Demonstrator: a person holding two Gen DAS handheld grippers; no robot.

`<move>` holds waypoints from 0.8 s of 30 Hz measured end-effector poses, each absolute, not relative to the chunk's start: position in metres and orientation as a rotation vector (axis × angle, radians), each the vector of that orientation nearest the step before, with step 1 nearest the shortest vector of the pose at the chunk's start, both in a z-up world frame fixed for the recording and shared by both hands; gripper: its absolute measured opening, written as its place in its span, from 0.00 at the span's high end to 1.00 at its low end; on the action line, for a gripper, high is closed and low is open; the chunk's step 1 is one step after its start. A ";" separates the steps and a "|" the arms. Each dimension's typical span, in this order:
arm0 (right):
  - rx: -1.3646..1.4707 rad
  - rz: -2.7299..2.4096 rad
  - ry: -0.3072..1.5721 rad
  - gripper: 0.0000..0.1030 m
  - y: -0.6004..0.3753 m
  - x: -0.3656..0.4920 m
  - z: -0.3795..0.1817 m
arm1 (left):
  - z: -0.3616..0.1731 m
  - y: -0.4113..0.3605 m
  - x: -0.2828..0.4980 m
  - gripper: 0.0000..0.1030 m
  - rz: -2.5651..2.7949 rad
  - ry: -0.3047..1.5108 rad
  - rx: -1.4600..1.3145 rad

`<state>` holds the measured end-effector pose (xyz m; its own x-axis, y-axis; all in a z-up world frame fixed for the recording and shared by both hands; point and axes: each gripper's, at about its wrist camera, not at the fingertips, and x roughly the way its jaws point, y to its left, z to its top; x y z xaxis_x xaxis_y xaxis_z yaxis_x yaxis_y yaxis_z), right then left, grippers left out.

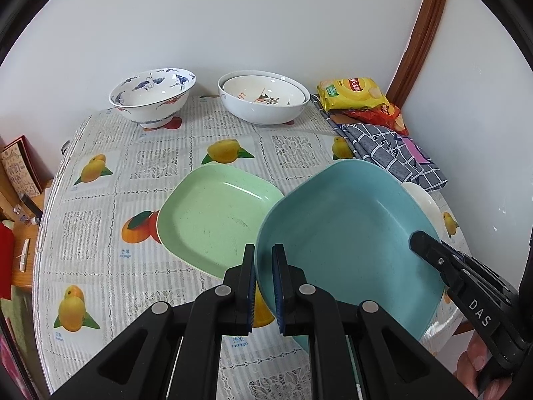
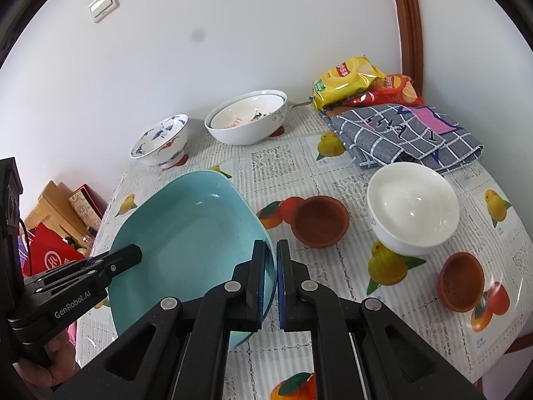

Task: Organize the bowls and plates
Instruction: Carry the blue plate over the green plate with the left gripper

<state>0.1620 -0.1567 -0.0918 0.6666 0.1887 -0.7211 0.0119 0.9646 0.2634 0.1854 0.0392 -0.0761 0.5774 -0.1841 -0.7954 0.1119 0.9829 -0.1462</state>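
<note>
The left gripper (image 1: 264, 266) and right gripper (image 2: 271, 266) each pinch an opposite rim of a blue plate (image 1: 346, 233), held tilted above the fruit-print tablecloth (image 1: 110, 180) — a green plate (image 1: 216, 220) lies just beside it. Farther back stand a patterned bowl (image 1: 151, 95) and nested white bowls (image 1: 263, 100).

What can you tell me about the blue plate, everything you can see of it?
The blue plate is a deep, rounded-square dish in matte teal, plastic-looking, faintly speckled and empty. It is tilted, raised off the fruit-print tablecloth. The left claw is shut on its left rim, the right claw on the opposite rim. In the left wrist view it overlaps the edge of the green plate, hiding part of a white bowl.
</note>
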 end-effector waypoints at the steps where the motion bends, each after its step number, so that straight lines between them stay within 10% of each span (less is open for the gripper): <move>1: 0.256 0.102 0.837 0.93 -0.157 0.163 -0.091 | -0.076 0.039 0.187 0.91 -0.172 0.940 -0.082; 24: 0.256 0.123 0.848 0.94 -0.149 0.206 -0.091 | -0.073 0.049 0.225 0.91 -0.149 0.939 -0.082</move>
<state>0.2058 -0.1494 -0.0913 0.6566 0.2088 -0.7247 -0.0058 0.9623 0.2720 0.2253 0.0490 -0.0732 0.5810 -0.1632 -0.7974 0.0920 0.9866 -0.1349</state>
